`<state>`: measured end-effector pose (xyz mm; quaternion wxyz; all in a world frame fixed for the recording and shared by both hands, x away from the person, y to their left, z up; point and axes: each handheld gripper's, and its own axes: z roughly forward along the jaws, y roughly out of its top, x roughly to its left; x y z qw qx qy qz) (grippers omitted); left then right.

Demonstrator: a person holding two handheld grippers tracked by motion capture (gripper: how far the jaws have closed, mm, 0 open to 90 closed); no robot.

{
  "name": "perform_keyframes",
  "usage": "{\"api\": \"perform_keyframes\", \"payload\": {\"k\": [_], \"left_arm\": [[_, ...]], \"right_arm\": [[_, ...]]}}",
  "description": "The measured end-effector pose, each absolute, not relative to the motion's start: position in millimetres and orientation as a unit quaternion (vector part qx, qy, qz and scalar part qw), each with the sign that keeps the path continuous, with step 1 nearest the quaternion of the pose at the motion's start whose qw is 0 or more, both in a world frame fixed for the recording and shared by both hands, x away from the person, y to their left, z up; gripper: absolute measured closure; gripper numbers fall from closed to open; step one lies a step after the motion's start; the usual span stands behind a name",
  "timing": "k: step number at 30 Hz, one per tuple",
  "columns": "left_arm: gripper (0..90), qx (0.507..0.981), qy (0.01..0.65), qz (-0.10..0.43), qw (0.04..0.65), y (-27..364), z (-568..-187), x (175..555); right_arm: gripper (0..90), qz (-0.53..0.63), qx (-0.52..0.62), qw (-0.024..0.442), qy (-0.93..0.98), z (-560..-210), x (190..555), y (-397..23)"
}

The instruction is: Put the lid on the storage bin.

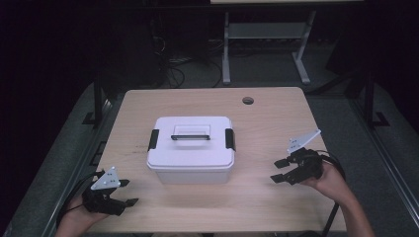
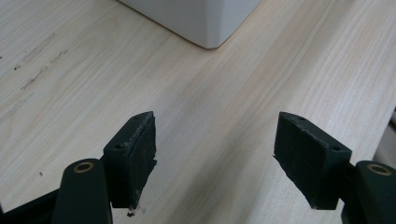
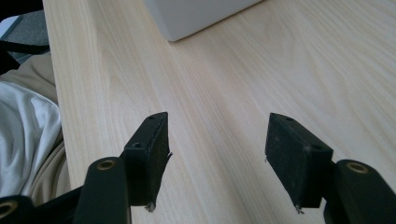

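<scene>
**Ana:** While both hands sit low at the near edge, where is the white lidded plastic storage box with the black handle (image 1: 190, 149)?

**Ben:** It stands upright in the middle of the pale wooden surface (image 1: 267, 118), lid on. A black latch (image 1: 153, 139) sits at its left end and another at its right end (image 1: 230, 138). Its handle lies flat across the top of the lid.

**Ana:** And the left claw (image 1: 128, 192)?

**Ben:** It lies near the front left corner of the surface, well apart from the box. Its jaws stand apart with only bare wood between them. In the left gripper view, a lower corner of the box (image 2: 208, 28) shows farther off, beyond the pads (image 2: 140, 158).

**Ana:** The right claw (image 1: 278, 170)?

**Ben:** It is to the right of the box, near it but not touching, pointing toward it. Its jaws are also spread, gripping nothing. The right gripper view shows a box corner (image 3: 182, 23) ahead and light cloth (image 3: 23, 135) past the surface edge.

**Ana:** Anything else on the wood?

**Ben:** A round cable hole (image 1: 248, 100) near the far edge, behind the box and to its right.
</scene>
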<state>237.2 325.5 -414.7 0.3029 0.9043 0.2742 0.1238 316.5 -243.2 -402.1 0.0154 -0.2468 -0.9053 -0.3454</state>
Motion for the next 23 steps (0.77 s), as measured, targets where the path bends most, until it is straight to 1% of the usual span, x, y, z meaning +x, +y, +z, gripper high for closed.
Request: {"api": "perform_keyframes", "payload": {"k": [16, 23], "left_arm": [[29.0, 0.904, 0.275, 0.124, 0.303, 325.4, -416.1, 237.2], [28.8, 0.906, 0.273, 0.122, 0.300, 323.1, -417.7, 238.2]], "right_arm": [[37.1, -0.346, -0.261, 0.016, -0.901, -414.7, 302.3, -257.8], [33.5, -0.352, -0.255, 0.004, -0.900, -414.5, 294.9, -256.5]]}}
